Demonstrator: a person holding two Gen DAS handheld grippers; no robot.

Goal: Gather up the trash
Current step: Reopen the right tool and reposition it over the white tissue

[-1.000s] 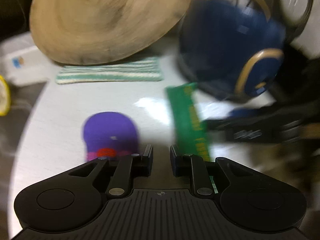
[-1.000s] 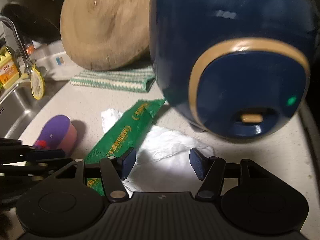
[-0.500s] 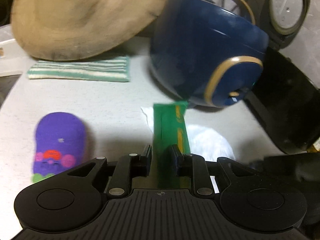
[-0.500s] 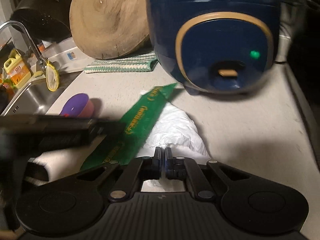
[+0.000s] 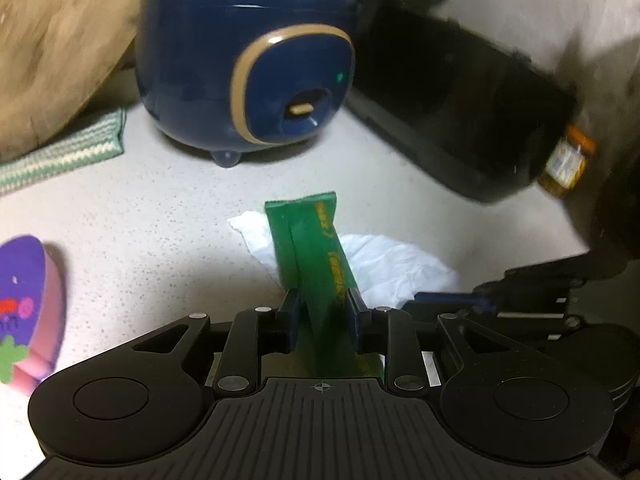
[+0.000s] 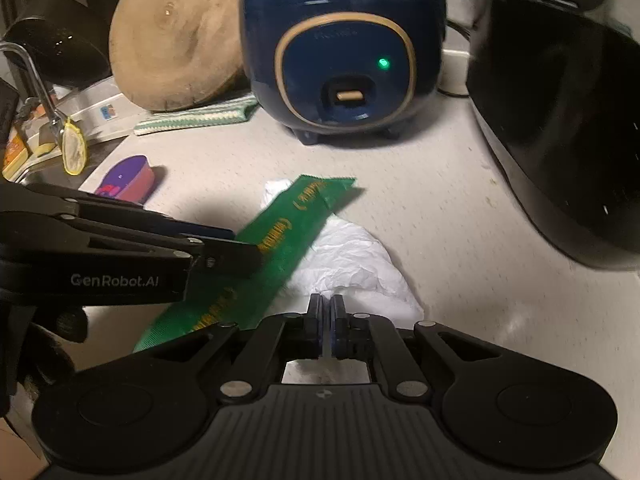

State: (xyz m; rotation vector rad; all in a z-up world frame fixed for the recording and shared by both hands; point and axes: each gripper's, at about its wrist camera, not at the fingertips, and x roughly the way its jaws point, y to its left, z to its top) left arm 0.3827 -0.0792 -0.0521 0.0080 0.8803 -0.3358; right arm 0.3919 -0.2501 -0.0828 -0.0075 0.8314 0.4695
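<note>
Lower centre of the left wrist view, a green wrapper is carrying yellow lettering, overlying a plain white crumpled tissue. The worktop is showing pale grey with fine speckles. At upper centre a dark blue cooker is wearing a tan ring and glowing with one green light. Left edge: a purple and pink sponge, and a cloth striped green and white. The tools are showing black.

Left tool jaws just opening, part open; right tool clamped.
</note>
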